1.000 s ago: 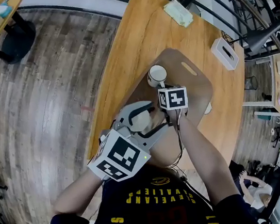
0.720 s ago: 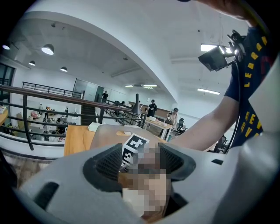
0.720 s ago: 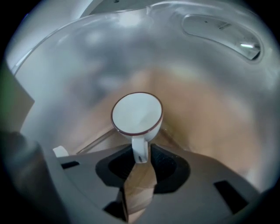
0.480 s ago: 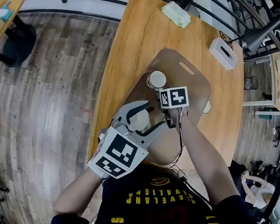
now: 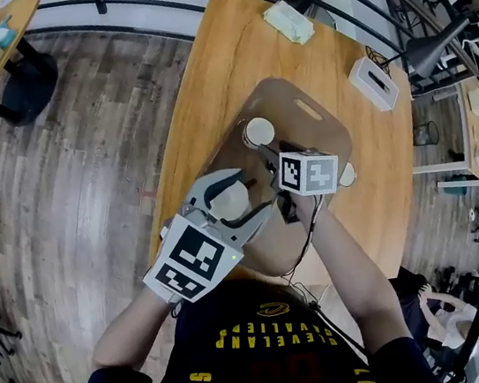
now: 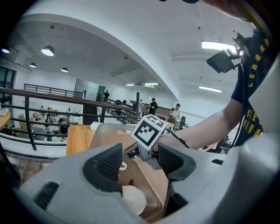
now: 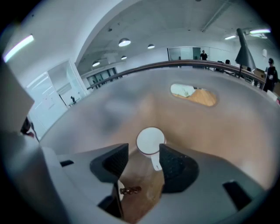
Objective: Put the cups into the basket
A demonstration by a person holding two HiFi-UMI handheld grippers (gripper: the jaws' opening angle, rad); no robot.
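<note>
A brown basket [image 5: 337,138] with a handle slot stands on the wooden table [image 5: 228,54]. A white cup [image 5: 259,130] stands upright inside it at the far end. My right gripper [image 5: 268,158] hovers just above and short of this cup. In the right gripper view the cup [image 7: 150,141] shows beyond the gripper [image 7: 141,162], apart from the pads. Its jaws have just been opening and nothing is between them. My left gripper [image 5: 239,202] hangs open over the basket's near part. A second white cup [image 6: 132,199] lies below its jaws [image 6: 140,161], not between the pads.
A white round thing [image 5: 346,175], perhaps another cup, peeks out at the basket's right side. A white tissue box [image 5: 372,83] and a pale folded cloth [image 5: 289,22] lie on the far table. A small brown scrap [image 7: 130,190] lies on the basket floor. The table's left edge drops to wooden flooring.
My right gripper went from closed at the far cup to open, and it rose and drew back from it. The cup stays upright in the basket. The left gripper kept still.
</note>
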